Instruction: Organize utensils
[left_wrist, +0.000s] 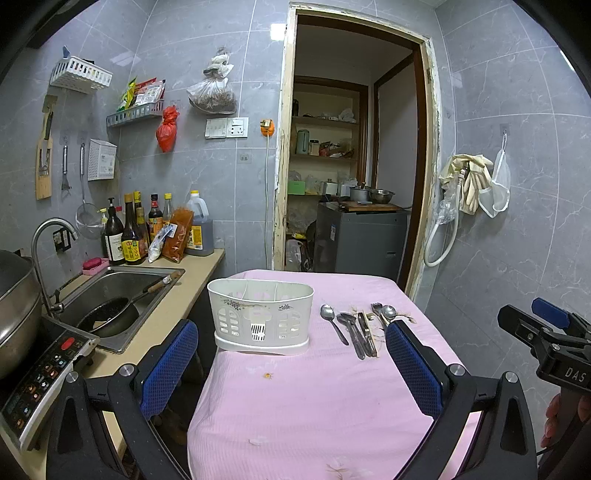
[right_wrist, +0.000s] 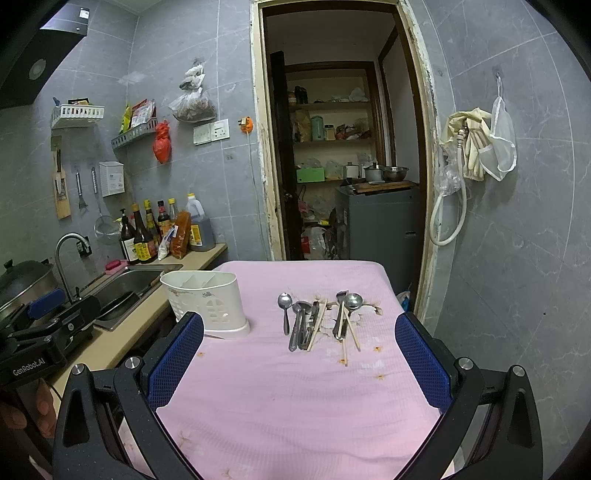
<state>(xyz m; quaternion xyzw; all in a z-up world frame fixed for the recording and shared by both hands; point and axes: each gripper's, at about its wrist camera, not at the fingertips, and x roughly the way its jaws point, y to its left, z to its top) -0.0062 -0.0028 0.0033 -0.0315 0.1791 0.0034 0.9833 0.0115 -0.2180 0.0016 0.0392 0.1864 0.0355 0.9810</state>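
Left wrist view: left gripper (left_wrist: 291, 365) w/ fingers spread wide, nothing between them, hovering over the near part of a table w/ pink cloth (left_wrist: 295, 406). White utensil holder (left_wrist: 260, 317) stands upright on the far left part of the cloth, compartments look empty from here. Loose utensils (left_wrist: 356, 328) lie to its right, apart from it: a lone spoon (left_wrist: 332, 322) nearest the holder, then a bunch of spoons, fork & chopsticks overlapping. Right gripper (left_wrist: 546, 332) shows at far right edge, above the cloth's right side; can't tell its opening from this angle. Sink (left_wrist: 122, 291) w/ a dark pan sits left of the table.

Right wrist view: right gripper (right_wrist: 299, 365) also wide apart, empty, over the near cloth (right_wrist: 295, 406). Utensils (right_wrist: 321, 321) lie ahead in two clusters at centre, chopsticks crossing them. Holder (right_wrist: 207, 304) at left, near the table's left edge. Left gripper (right_wrist: 48, 317) visible at far left over the counter.
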